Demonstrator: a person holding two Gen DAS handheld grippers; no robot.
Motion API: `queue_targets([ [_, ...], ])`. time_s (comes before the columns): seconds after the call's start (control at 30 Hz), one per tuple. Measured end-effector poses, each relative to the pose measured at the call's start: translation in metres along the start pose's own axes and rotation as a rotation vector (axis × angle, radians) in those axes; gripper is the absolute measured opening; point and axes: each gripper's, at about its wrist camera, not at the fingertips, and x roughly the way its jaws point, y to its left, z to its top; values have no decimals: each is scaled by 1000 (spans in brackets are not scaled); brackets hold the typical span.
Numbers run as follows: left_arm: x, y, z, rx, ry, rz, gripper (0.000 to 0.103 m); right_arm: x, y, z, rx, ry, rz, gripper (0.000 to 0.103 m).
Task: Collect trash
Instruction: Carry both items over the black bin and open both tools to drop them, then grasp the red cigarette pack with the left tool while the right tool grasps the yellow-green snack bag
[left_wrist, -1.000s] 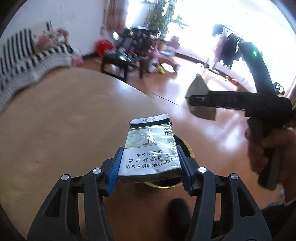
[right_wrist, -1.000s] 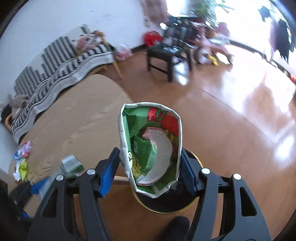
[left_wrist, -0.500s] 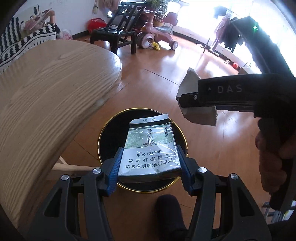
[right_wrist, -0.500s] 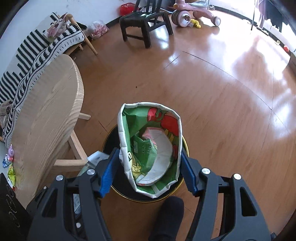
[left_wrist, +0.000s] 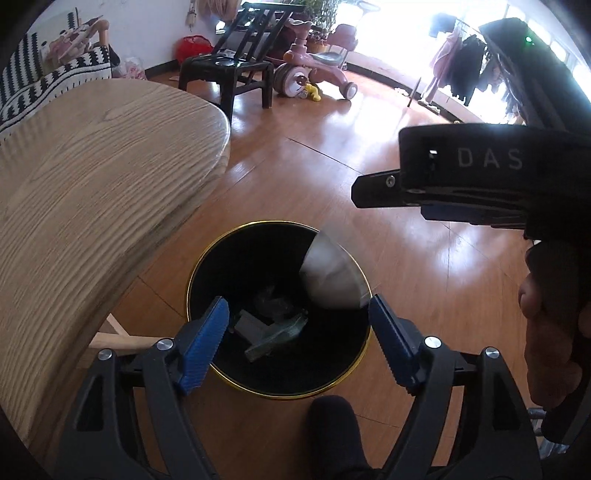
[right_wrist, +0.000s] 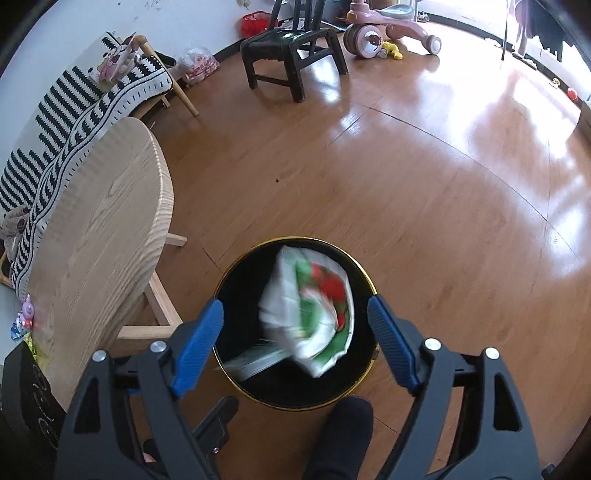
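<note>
Both hand-held grippers wide open, empty — left, right — above the black bin. Green-white wrapper blurred at the bin mouth; cigarette pack lies inside, beside the bench.

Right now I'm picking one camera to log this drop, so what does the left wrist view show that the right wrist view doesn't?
Only the left wrist view shows the right gripper from the side above the bin, plus the cigarette pack lying inside.

Only the right wrist view shows the snack bag's green and red print, blurred over the bin.

Both show the black bin, the wooden table and the black chair, each with open jaws.
</note>
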Motion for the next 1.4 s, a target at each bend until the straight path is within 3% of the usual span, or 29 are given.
queue_targets([
  [0.17,-11,-1,-2,13,-3,-14,79,-15,8,6,4,-36,7,78],
  [0.33,-64,11,-11,47,-45,-8,85,-50,48,9,-36,-128,48,81],
  [0.53,-163,70,-43,114,-128,166,92,-86,142,-5,-177,-205,137,83],
  [0.67,-226,141,-74,4,-163,307,93,-98,227,-28,-304,-219,219,86],
  [0.8,-287,229,-116,-214,-210,445,94,-93,311,-55,-393,-177,323,87],
  [0.93,-335,298,-156,-403,-242,519,94,-76,388,-86,-473,-126,384,87],
  [1.17,-379,368,-201,-465,-252,666,94,-36,490,-134,-561,-20,443,87],
  [1.4,-370,426,-222,-477,-210,713,94,6,531,-155,-584,56,448,87],
])
